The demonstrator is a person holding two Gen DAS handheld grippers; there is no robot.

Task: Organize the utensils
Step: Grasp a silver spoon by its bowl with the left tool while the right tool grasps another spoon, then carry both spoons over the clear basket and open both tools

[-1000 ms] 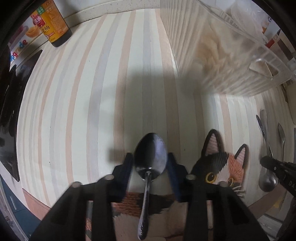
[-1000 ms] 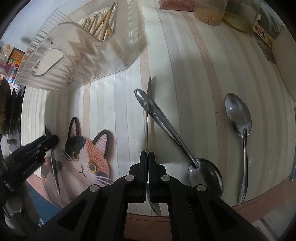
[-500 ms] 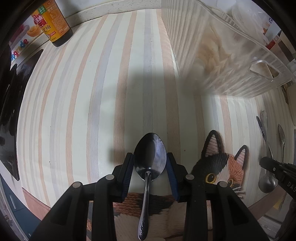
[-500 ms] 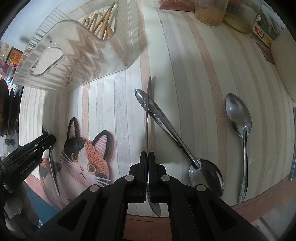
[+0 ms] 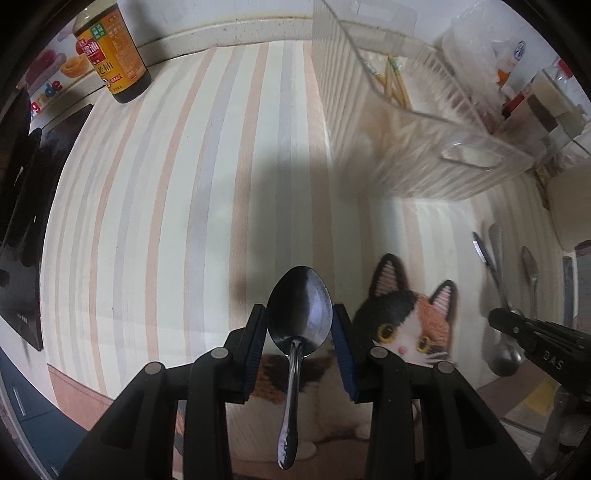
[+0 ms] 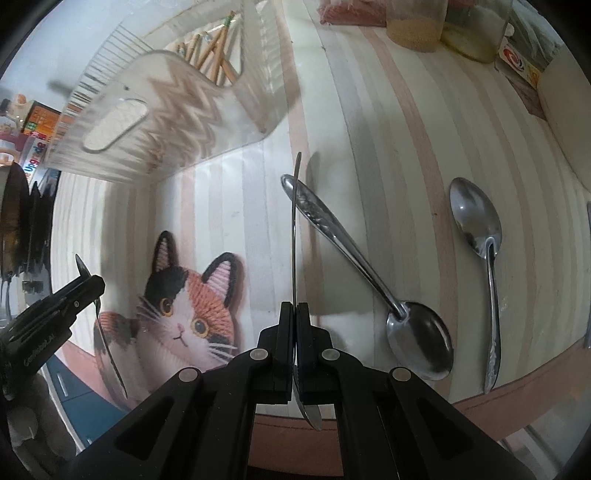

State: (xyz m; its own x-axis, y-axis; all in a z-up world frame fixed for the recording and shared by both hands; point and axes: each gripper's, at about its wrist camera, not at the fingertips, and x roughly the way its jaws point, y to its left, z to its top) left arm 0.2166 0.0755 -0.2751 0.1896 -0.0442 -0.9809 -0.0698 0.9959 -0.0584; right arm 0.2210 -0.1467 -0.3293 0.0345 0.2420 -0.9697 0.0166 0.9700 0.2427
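Observation:
My left gripper (image 5: 300, 325) is shut on a steel spoon (image 5: 299, 317), gripped by the sides of its bowl, handle hanging back toward the camera, held above the striped tabletop (image 5: 184, 206). My right gripper (image 6: 295, 321) is shut on a thin steel knife (image 6: 294, 229), seen edge-on and pointing forward. A large spoon (image 6: 369, 273) and a smaller spoon (image 6: 480, 240) lie on the table to its right. A clear plastic basket (image 6: 155, 110) with several chopsticks (image 6: 210, 59) stands ahead; it also shows in the left wrist view (image 5: 424, 140).
A cat-shaped mat (image 6: 192, 302) lies at the front table edge between the grippers. A dark sauce bottle (image 5: 110, 48) stands at the back left. Jars (image 6: 413, 26) stand at the back right. A black object (image 5: 18, 221) lies at the left edge.
The left gripper has lifted and tilted up with the spoon, so more of the back wall and basket rim show. The right gripper has risen slightly with the knife.

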